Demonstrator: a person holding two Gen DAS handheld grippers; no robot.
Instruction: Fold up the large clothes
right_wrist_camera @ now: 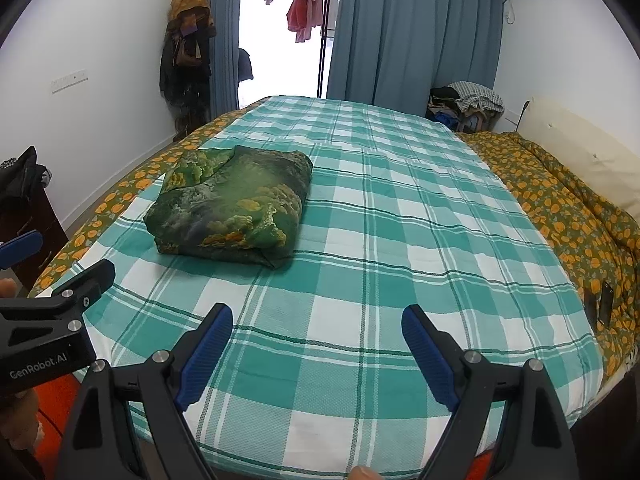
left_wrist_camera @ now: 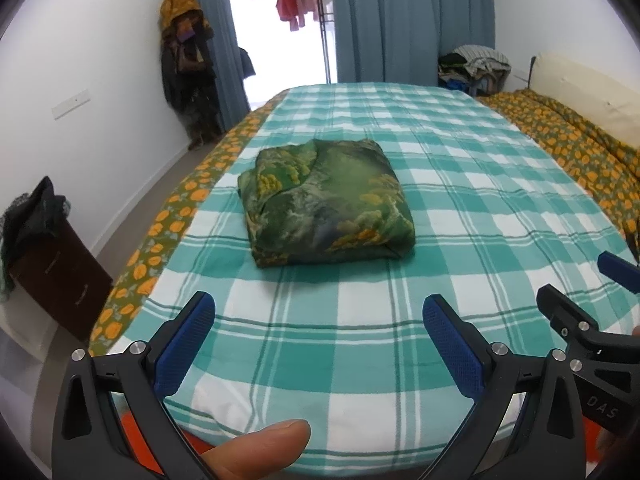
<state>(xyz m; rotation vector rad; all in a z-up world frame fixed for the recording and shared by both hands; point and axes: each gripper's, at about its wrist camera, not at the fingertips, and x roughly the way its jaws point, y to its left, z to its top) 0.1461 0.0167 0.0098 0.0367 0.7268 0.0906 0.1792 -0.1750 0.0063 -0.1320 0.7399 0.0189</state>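
Observation:
A green and yellow patterned garment (left_wrist_camera: 326, 202) lies folded into a thick square bundle on the bed's teal checked sheet (left_wrist_camera: 460, 184). It also shows in the right wrist view (right_wrist_camera: 232, 208), left of centre. My left gripper (left_wrist_camera: 318, 312) is open and empty, held above the near edge of the bed, short of the bundle. My right gripper (right_wrist_camera: 318, 320) is open and empty, beside it to the right, also short of the bundle. The right gripper shows at the right edge of the left wrist view (left_wrist_camera: 580, 280). The left gripper shows at the left edge of the right wrist view (right_wrist_camera: 52, 256).
An orange-flowered quilt (right_wrist_camera: 560, 208) lies along the bed's right side by a cream headboard (right_wrist_camera: 580, 152). A pile of clothes (right_wrist_camera: 468, 104) sits at the far corner. A dark drawer unit (left_wrist_camera: 60, 276) stands left of the bed. Coats (left_wrist_camera: 186, 64) hang on the left wall.

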